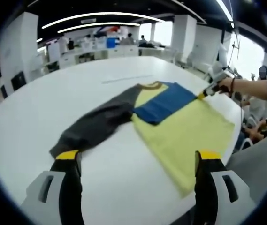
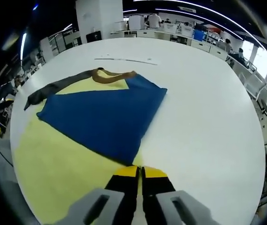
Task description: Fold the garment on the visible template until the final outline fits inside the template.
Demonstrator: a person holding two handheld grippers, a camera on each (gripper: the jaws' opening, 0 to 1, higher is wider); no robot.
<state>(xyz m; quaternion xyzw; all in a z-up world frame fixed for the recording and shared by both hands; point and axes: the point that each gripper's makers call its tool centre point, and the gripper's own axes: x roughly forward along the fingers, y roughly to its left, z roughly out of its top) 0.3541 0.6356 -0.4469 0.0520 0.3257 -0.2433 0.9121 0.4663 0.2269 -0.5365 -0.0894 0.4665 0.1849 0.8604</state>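
Lying ahead of right gripper (image 2: 140, 176), garment (image 2: 95, 117), jaws closed

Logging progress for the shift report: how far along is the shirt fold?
Early. Done: the blue sleeve lies folded across the yellow body. In hand: the right gripper has its jaws closed at the shirt's edge. Left: the grey sleeve lies spread on the table; the left gripper is open.

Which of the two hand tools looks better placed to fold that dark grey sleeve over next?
Probably the left tool. It is open, with the grey sleeve lying just ahead of it. The right tool is shut at the shirt's far edge, beside the blue sleeve.
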